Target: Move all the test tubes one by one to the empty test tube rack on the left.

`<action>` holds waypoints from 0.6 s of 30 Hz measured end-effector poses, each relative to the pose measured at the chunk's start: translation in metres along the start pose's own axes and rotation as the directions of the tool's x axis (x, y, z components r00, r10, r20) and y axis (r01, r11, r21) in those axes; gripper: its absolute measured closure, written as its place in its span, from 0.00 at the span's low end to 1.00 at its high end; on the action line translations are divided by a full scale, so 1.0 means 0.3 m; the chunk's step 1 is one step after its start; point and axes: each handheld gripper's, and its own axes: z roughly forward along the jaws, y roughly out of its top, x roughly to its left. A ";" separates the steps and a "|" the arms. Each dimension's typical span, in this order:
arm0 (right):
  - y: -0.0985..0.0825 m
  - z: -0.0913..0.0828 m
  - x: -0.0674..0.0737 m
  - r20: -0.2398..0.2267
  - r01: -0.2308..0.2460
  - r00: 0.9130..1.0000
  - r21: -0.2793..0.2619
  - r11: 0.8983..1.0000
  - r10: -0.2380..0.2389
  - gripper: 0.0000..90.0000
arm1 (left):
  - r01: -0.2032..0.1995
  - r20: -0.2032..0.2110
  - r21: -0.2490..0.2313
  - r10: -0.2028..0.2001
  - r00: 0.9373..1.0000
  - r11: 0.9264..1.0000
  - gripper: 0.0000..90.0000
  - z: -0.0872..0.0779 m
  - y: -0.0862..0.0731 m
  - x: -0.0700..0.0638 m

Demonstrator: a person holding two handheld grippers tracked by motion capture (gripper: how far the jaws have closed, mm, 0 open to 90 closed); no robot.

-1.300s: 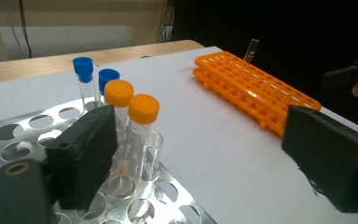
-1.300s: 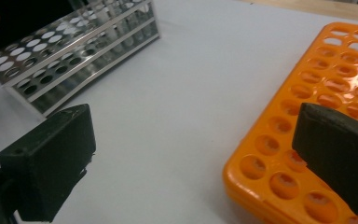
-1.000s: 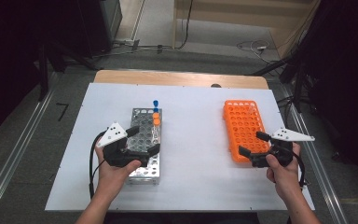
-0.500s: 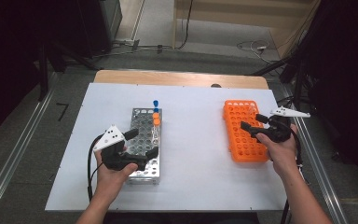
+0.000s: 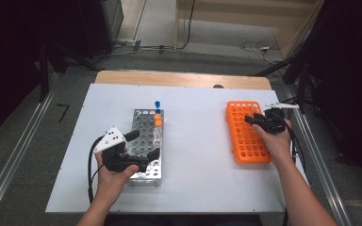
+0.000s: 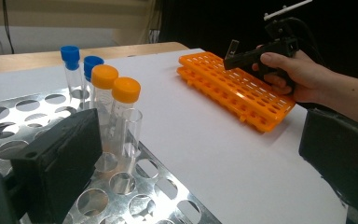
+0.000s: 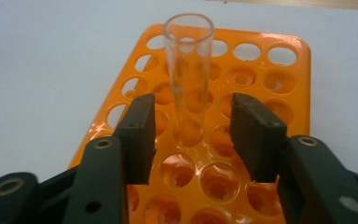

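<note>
A clear uncapped tube stands upright in a hole of the orange rack. My right gripper is open around its lower part, with a gap on each side. From above, this gripper hovers over the far half of the orange rack. My left gripper is open wide over the near part of the metal rack, holding nothing. In the left gripper view, blue-capped tubes, orange-capped tubes and a clear uncapped tube stand in the metal rack beyond my left jaw.
Both racks lie on a white board on the table, with bare board between them. A wooden strip runs along the far edge. Metal rails flank the table. The right hand and its gripper appear in the left gripper view.
My right gripper moved away from the person, from beside the orange rack's near right corner to over its far half. The left gripper stayed put.
</note>
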 end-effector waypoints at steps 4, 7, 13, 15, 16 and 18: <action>0.010 0.012 0.006 0.015 0.015 1.000 0.007 1.000 -0.015 0.61 | -0.002 0.001 0.005 0.002 1.000 1.000 0.00 0.003 -0.003 0.001; 0.013 0.020 0.009 0.034 0.026 0.999 0.012 1.000 -0.027 0.65 | -0.003 0.000 0.007 0.003 1.000 1.000 0.00 0.004 -0.004 0.001; 0.014 0.027 0.024 0.047 0.068 0.996 0.011 0.998 -0.069 0.81 | -0.002 -0.002 0.006 0.002 1.000 1.000 0.00 0.005 -0.004 -0.002; 0.014 0.028 0.028 0.044 0.083 0.996 0.012 0.997 -0.083 0.81 | -0.003 -0.002 0.007 0.003 1.000 1.000 0.00 0.005 -0.004 -0.001; 0.014 0.028 0.027 0.042 0.081 0.996 0.011 0.997 -0.081 0.81 | -0.003 -0.003 0.007 0.003 1.000 1.000 0.00 0.005 -0.004 -0.001; 0.013 0.027 0.025 0.038 0.076 0.996 0.010 0.997 -0.076 0.82 | -0.004 -0.004 0.011 0.004 1.000 1.000 0.00 0.005 -0.004 -0.002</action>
